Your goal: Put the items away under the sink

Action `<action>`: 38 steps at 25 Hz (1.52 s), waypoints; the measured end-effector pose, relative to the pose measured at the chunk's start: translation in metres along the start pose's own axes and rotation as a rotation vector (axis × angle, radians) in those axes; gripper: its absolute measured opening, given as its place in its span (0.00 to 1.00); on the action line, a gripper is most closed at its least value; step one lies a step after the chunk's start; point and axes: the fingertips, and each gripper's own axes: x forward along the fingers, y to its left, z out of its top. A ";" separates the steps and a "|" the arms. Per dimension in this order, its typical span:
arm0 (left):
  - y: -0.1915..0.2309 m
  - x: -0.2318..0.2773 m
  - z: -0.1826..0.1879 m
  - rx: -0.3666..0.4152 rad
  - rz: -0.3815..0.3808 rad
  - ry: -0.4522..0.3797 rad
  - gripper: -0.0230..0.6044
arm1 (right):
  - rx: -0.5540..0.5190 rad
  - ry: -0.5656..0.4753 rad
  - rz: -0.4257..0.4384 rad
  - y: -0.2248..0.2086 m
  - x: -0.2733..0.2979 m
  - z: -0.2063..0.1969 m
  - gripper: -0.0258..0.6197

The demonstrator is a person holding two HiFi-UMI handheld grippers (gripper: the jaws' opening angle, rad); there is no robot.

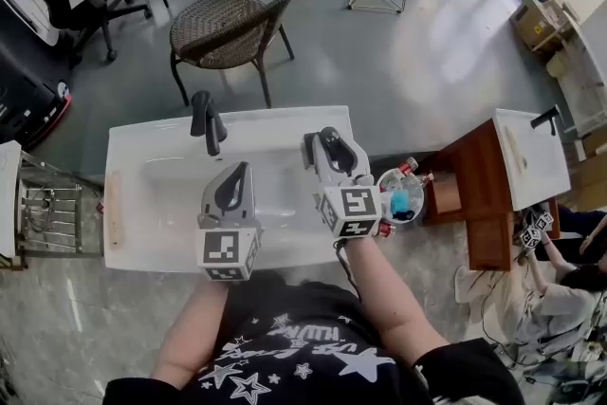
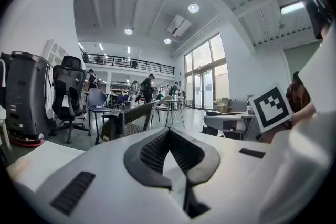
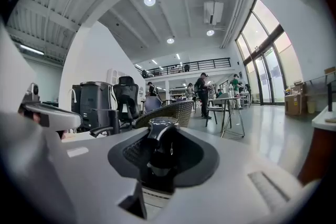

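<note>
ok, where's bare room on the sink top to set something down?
Free: the sink top between the wooden strip and the faucet, and its back rim from faucet to the right gripper. Crowded: the right end, where that gripper, jaws shut on a dark object, hovers by the tub of bottles.

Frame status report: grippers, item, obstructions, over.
Left gripper shut, empty. Right gripper shut on dark object, at right end of sink. Black faucet stands apart, left of it.
</note>
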 end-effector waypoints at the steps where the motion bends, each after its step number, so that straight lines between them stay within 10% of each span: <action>1: -0.007 -0.004 0.000 0.001 0.005 -0.002 0.05 | 0.003 -0.005 0.005 0.000 -0.010 0.001 0.19; 23: -0.041 -0.208 -0.026 -0.041 0.417 -0.024 0.05 | 0.019 0.018 0.386 0.088 -0.177 -0.024 0.19; 38: 0.007 -0.371 -0.055 -0.069 0.522 -0.025 0.05 | 0.036 0.042 0.495 0.227 -0.256 -0.046 0.19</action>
